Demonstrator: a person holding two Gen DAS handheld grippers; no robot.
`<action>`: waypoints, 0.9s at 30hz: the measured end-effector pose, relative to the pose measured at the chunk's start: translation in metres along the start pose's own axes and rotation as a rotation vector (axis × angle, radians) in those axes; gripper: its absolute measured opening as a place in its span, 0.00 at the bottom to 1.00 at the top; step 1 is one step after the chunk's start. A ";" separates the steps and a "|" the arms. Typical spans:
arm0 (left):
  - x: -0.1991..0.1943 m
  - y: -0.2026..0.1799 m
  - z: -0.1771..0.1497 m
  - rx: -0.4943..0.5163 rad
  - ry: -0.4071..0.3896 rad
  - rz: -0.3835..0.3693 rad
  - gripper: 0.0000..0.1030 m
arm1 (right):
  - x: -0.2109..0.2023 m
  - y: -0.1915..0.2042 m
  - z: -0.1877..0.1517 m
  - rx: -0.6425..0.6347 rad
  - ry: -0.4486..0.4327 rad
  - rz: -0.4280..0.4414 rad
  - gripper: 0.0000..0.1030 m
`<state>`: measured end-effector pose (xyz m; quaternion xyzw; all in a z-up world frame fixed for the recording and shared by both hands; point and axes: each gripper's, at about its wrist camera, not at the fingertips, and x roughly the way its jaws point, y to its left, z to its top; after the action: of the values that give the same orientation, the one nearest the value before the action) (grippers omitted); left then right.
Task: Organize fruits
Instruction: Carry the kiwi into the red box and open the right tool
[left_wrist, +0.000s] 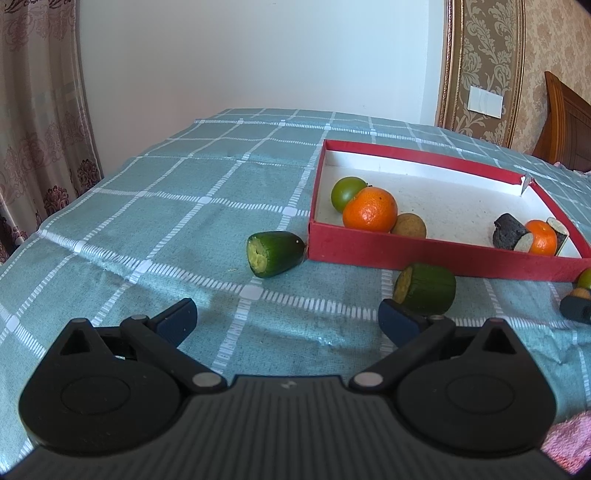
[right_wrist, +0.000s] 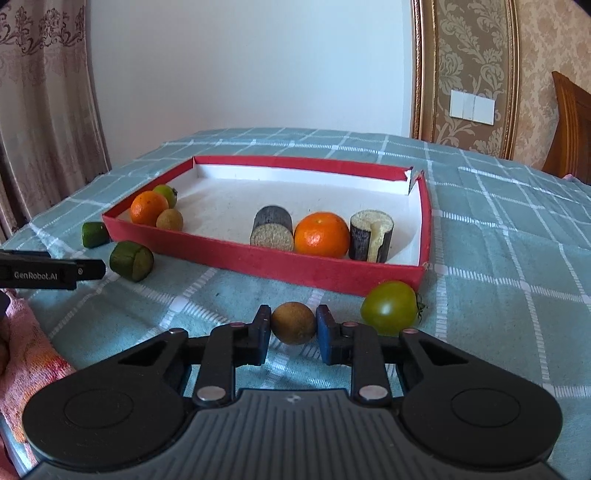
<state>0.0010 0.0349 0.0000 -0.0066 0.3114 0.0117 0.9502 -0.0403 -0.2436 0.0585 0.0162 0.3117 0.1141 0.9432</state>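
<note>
Nearest the right wrist camera, the right gripper (right_wrist: 293, 325) has its fingers closed on a small brown round fruit (right_wrist: 294, 322), one pad pressed to each side of it, with the fruit resting low over the checked teal cloth of the counter (right_wrist: 498, 258), just in front of the red box (right_wrist: 258, 264). A green tomato (right_wrist: 389, 307) sits just beside the right finger, close enough to be nudged, so the lift should go straight up before any sideways travel. The near wall of the box stands between the fruit and the white floor inside, so the fruit needs to clear that rim fully before moving forward. Inside, a matching brown fruit (right_wrist: 169, 219) lies at the left end next to an orange (right_wrist: 149, 208) and a small green fruit (right_wrist: 165, 194); judging by that grouping, the left end looks like the sensible spot, though the open floor in the middle is easier to reach. The hold is across a round, probably hard skin, so a gentle, level carry and a low release would keep it from rolling. The left gripper (left_wrist: 287, 319) hovers with its fingers spread wide and nothing between them, near a cut green piece (left_wrist: 424, 288) lying outside the box; a second cut green piece (left_wrist: 275, 254) lies against the box's left corner.
</note>
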 end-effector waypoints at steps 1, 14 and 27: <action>0.000 0.000 0.000 0.000 0.000 -0.001 1.00 | -0.002 0.000 0.001 0.002 -0.007 0.004 0.24; -0.001 -0.002 0.000 0.010 0.003 0.009 1.00 | -0.007 -0.022 0.061 0.012 -0.137 -0.027 0.24; 0.002 -0.001 0.001 0.003 0.015 -0.010 1.00 | 0.048 -0.055 0.078 0.110 -0.076 -0.092 0.25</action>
<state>0.0027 0.0340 -0.0005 -0.0069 0.3186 0.0067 0.9478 0.0545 -0.2836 0.0880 0.0579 0.2817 0.0528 0.9563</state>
